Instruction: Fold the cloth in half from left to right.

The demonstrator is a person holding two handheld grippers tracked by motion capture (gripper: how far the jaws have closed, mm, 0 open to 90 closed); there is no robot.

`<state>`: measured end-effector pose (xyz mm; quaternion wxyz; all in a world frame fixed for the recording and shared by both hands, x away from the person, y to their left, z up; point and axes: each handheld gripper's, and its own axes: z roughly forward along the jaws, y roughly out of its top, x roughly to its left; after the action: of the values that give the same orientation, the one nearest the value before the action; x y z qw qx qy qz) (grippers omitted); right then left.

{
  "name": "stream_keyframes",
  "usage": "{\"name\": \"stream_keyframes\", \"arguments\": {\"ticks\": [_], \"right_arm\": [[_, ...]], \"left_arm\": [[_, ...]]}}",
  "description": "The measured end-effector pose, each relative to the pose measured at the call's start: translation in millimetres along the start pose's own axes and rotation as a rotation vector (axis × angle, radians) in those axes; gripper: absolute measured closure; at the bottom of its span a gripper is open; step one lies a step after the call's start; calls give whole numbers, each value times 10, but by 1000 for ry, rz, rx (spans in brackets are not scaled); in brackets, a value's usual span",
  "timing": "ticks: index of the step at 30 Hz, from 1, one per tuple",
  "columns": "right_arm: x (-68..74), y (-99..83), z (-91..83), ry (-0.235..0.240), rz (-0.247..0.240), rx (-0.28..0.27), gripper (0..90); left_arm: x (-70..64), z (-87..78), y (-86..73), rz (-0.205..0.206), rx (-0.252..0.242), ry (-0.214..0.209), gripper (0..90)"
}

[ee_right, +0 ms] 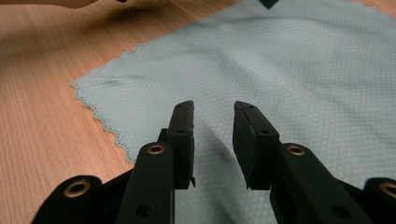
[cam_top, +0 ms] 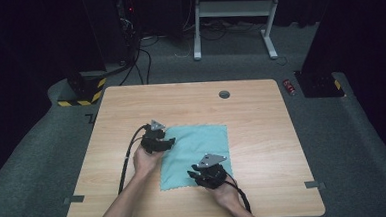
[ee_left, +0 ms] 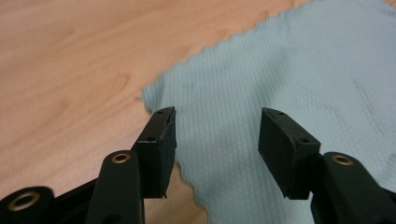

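Note:
A pale teal cloth (cam_top: 198, 153) lies flat on the wooden table (cam_top: 251, 115). My left gripper (cam_top: 168, 141) hovers at the cloth's left edge, near its far left corner. In the left gripper view the left gripper (ee_left: 217, 126) is open over the cloth (ee_left: 280, 70), close to a corner. My right gripper (cam_top: 193, 174) is over the cloth's near edge. In the right gripper view the right gripper (ee_right: 213, 116) is open with a narrow gap, low over the cloth (ee_right: 280, 60), nothing between its pads.
A round grommet hole (cam_top: 224, 94) sits near the table's far edge. Tape tabs (cam_top: 73, 199) mark the near corners. Beyond the table stand a white desk frame (cam_top: 233, 16), dark cabinets and cables; a red can (cam_top: 289, 87) lies on the floor.

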<state>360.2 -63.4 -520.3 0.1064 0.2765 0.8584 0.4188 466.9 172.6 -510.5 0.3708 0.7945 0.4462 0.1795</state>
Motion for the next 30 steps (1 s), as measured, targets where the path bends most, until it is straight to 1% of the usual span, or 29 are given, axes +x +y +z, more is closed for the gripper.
{"name": "stream_keyframes", "arguments": {"ticks": [1, 2, 3, 4, 5, 6, 7, 9, 10, 11, 12, 13, 15, 16, 17, 18, 19, 20, 22, 24, 26, 29, 30], "right_arm": [[7, 2, 10, 2, 1, -1, 689], [11, 7, 19, 4, -5, -1, 689], [15, 8, 23, 6, -4, -1, 688], [19, 11, 30, 9, -6, -1, 688], [23, 14, 35, 12, -6, 0, 688], [24, 15, 37, 14, -7, -1, 688], [25, 18, 38, 15, -7, -1, 688], [22, 22, 37, 17, -1, -4, 689], [20, 21, 39, 17, 5, -4, 690], [14, 24, 45, 18, 2, -3, 692], [16, 24, 48, 20, 5, -3, 694], [20, 25, 49, 21, 9, 2, 694], [19, 27, 54, 24, 7, 4, 694], [19, 28, 59, 25, 8, 5, 694], [17, 30, 66, 28, 4, 6, 694], [22, 33, 69, 31, 7, 8, 694], [31, 38, 71, 32, 12, 10, 695], [41, 51, 77, 34, 7, 13, 695], [57, 78, 89, 36, -11, 7, 695], [90, 117, 105, 45, -16, 6, 696], [128, 163, 130, 54, -33, 2, 696], [214, 217, 176, 69, -50, 0, 695], [243, 226, 195, 76, -58, 4, 695]], "left_arm": [[7, 12, 9, -12, -17, -8, 471], [15, 23, 11, -22, -19, -11, 471], [28, 58, 30, -28, 10, -19, 470], [34, 85, 47, -16, 28, -15, 463], [38, 100, 63, -4, 32, -10, 461], [39, 113, 76, -11, 16, -13, 463], [53, 127, 101, -21, 14, -22, 468], [91, 181, 151, -33, 31, -34, 468], [105, 210, 154, -37, 30, -32, 472], [127, 243, 165, -39, 60, -30, 478], [145, 264, 171, -30, 66, -31, 478], [159, 272, 185, -30, 73, -24, 495], [192, 284, 207, -29, 83, 15, 499], [228, 280, 209, -36, 88, 23, 502], [262, 273, 216, -61, 90, 24, 504], [291, 263, 221, -70, 96, 38, 494], [317, 245, 221, -80, 91, 45, 494], [331, 232, 222, -88, 84, 44, 494], [336, 213, 229, -85, 80, 44, 495], [323, 213, 233, -84, 80, 36, 501], [306, 227, 236, -81, 87, 32, 509], [305, 268, 233, -86, 98, 37, 522], [304, 277, 229, -84, 98, 46, 527]]}}
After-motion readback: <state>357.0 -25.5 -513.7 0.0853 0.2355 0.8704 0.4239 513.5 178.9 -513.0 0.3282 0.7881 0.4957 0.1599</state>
